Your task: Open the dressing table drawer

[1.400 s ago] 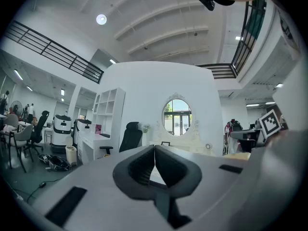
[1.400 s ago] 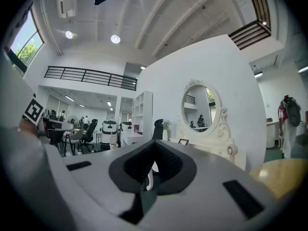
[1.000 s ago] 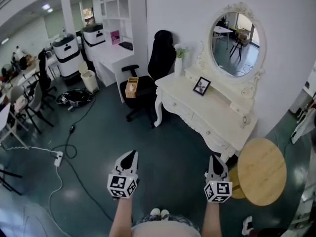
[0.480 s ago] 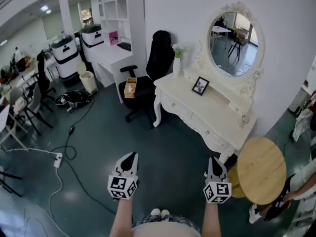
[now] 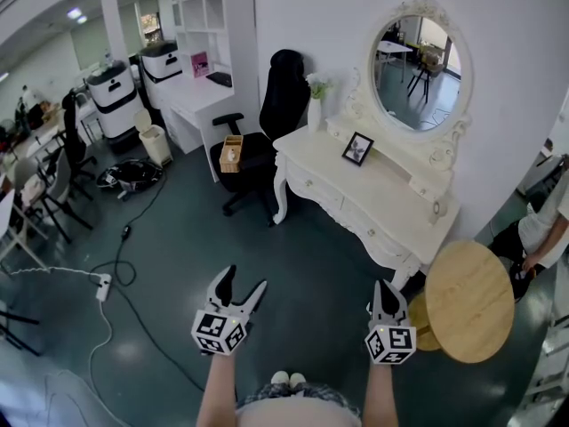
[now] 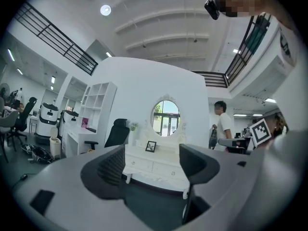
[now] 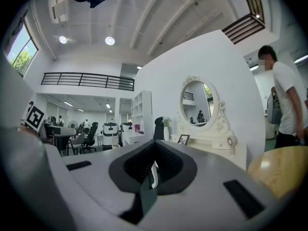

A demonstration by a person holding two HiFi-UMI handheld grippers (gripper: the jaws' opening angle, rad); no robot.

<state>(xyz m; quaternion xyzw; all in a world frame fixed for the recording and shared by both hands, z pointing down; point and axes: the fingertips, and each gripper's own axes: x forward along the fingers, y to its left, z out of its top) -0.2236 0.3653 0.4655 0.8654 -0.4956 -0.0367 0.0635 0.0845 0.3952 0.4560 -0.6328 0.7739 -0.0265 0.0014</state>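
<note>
We hold the left gripper (image 5: 244,278) level, its empty jaws opening toward the dressing table (image 5: 384,183) far ahead, ready for its drawer (image 5: 372,231). The right gripper (image 5: 385,286) is clenched on nothing, idle.

Round ceiling lights (image 6: 105,10) and a window (image 7: 20,49) high on the left give bright, even light, so the white dressing table (image 5: 373,194) throws only a soft shadow onto the dark floor (image 5: 302,256), which carries a pale sheen near on the left. The mirror (image 5: 418,65) glows with reflected daylight, though without harsh glare. All views are wide-angle: straight walls bow toward the edges, both gripper views sit in a round frame with black corners, and whatever lies closest to their lenses is soft while the far furniture stays fairly sharp.
</note>
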